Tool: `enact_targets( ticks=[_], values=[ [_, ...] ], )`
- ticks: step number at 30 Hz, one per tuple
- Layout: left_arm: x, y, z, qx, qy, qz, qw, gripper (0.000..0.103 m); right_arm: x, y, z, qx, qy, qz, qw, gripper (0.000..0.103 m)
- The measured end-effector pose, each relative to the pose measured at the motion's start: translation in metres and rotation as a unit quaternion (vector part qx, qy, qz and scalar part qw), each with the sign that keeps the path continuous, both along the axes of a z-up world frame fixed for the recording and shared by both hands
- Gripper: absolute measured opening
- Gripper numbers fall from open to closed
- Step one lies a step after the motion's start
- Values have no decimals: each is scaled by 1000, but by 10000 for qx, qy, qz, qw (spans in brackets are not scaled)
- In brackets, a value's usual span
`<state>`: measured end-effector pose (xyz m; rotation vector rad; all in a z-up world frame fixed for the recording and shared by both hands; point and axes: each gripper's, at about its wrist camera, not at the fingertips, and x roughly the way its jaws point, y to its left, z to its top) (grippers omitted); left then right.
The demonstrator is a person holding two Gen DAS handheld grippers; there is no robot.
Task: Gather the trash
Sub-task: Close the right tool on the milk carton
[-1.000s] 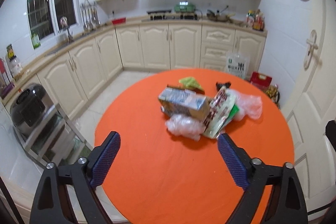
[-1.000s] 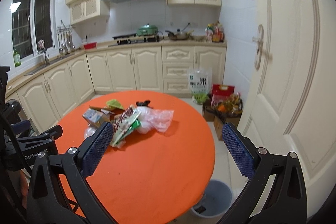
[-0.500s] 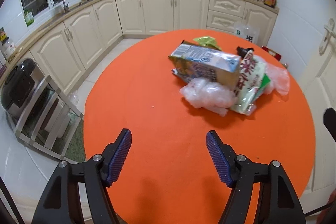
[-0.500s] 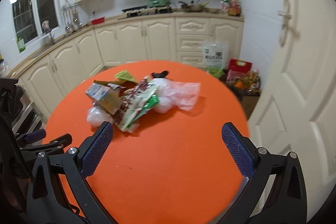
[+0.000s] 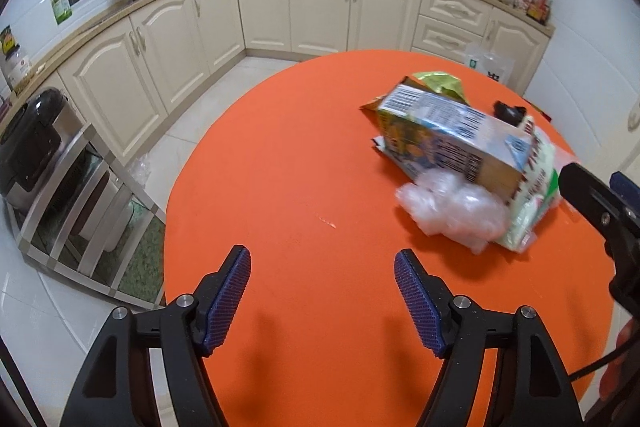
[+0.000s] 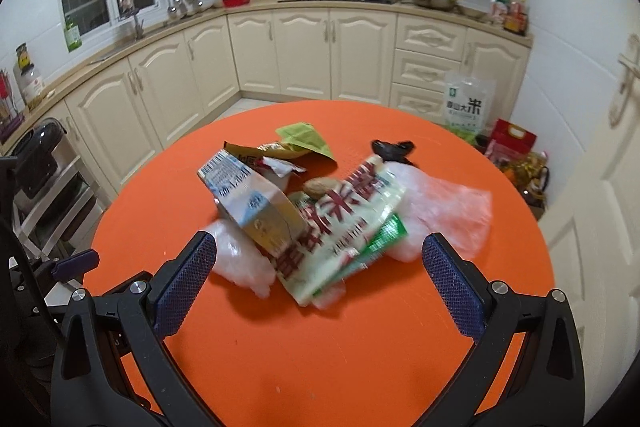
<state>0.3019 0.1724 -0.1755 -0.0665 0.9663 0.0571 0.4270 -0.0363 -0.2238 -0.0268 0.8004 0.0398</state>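
A pile of trash lies on the round orange table [image 5: 280,167]. In it are a printed carton [image 5: 448,139] [image 6: 252,203], crumpled clear plastic [image 5: 452,211] [image 6: 240,263], a white and green wrapper with red characters [image 6: 340,227], a clear plastic bag [image 6: 444,211], a green wrapper [image 6: 304,139] and a small black item [image 6: 390,149]. My left gripper [image 5: 322,257] is open over bare tablecloth, left of and short of the pile. My right gripper [image 6: 319,243] is open wide just short of the pile, with nothing between its pads.
Cream cabinets and a counter ring the far side of the kitchen. A metal rack with a black appliance [image 5: 36,139] stands left of the table. A rice bag [image 6: 466,105] and a red bag [image 6: 514,137] sit on the floor by the door [image 6: 600,187].
Both grippers have come down and forward toward the table, so the pile looms larger. The left jaws have narrowed. The right gripper's arm now shows at the right edge of the left view.
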Motion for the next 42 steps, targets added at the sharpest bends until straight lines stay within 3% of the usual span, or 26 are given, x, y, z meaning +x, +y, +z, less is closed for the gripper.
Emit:
enact_targets(
  ticks=[11,19,22,24,28,42],
  values=[
    [38,32,-25,-407,322,134,9986,70,47,27,-27,-29,439,360,9984,103],
    [41,34,-31,-516,112,-35,9986,70,70,43,-46,-202,652,527,9963,102],
    [40,32,-36,-599,218,-23,9980,70,75,48,-54,-242,741,593,9952,85],
    [41,33,-36,-610,279,22,9977,71,76,51,-57,-321,780,636,9944,62],
    [42,34,-36,-456,327,100,9984,73,71,54,-55,-170,722,832,9938,40],
    [21,36,-15,-768,144,-91,9969,83,37,29,-6,363,-54,695,9969,36]
  ],
)
